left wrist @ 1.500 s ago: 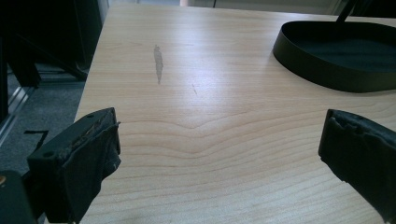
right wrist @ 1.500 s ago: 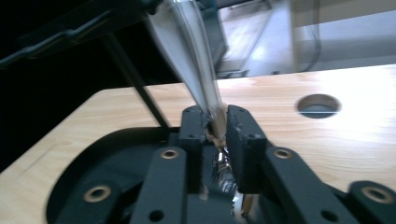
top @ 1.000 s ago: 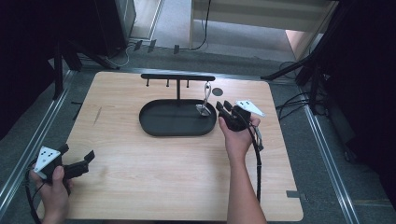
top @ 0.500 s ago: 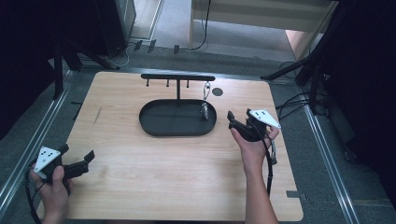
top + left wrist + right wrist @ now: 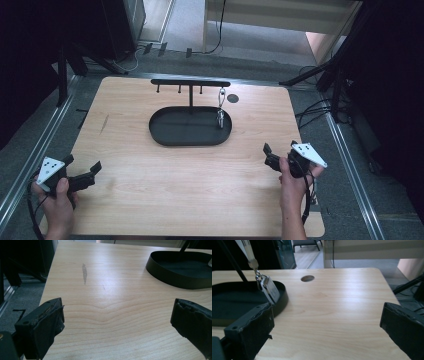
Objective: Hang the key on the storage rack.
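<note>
A black oval tray [image 5: 165, 132] lies at the middle of the wooden table, with a black hanger bar [image 5: 190, 82] on a post above its far edge. From the bar's right peg a metal tag on a short strap [image 5: 220, 107] hangs down over the tray; the tag [image 5: 269, 290] is also in the right gripper view. My right gripper [image 5: 268, 156] is at the near right of the table, well apart from the tray. Its jaws have just been opening and stand wide with nothing between them. My left gripper [image 5: 82, 165] hovers open at the near left corner, also with nothing in it.
A round cable hole [image 5: 233, 98] sits in the table right of the bar. A dark scuff [image 5: 84, 272] marks the wood on the left. Metal rails run along both table sides, and cables lie on the floor at the right.
My right gripper has drawn back from the hanging tag toward the near right edge, and its jaws have opened. The tag stays on the peg. The left gripper has kept still.
</note>
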Available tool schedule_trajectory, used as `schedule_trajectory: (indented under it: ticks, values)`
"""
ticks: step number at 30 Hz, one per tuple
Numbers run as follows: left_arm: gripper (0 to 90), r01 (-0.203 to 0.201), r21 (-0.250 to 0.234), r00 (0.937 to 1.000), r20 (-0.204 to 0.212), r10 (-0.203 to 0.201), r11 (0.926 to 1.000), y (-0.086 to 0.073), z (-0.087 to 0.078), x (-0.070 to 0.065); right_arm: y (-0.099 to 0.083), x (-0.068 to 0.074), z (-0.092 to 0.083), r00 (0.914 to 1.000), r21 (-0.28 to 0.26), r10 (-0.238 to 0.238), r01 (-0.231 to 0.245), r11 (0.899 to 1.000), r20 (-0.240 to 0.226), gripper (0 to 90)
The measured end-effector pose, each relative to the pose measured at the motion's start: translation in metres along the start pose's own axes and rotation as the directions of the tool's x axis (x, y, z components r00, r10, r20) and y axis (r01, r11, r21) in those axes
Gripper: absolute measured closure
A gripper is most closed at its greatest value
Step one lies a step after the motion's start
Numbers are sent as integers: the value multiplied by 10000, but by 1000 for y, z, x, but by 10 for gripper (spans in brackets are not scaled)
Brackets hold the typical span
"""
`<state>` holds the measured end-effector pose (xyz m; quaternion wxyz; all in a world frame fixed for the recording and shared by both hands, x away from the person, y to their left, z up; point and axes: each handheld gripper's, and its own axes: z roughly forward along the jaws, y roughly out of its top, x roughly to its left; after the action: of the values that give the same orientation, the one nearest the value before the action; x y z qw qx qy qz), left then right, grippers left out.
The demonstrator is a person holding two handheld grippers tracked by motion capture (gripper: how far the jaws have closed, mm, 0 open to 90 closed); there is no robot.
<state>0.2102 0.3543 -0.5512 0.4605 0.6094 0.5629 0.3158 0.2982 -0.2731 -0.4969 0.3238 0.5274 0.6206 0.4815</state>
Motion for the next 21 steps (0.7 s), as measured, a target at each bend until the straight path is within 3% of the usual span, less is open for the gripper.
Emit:
schedule_trajectory:
  ticks: [14,21]
  values:
    - [0,13,-25,10000,-4,-13,10000,0,0,0,-41,-43,-42,9936,-72,29,-21,10000,1126,0]
    - [0,20,-43,10000,-17,-21,10000,0,0,0,-54,-56,-57,9895,-140,56,-36,9999,1444,0]
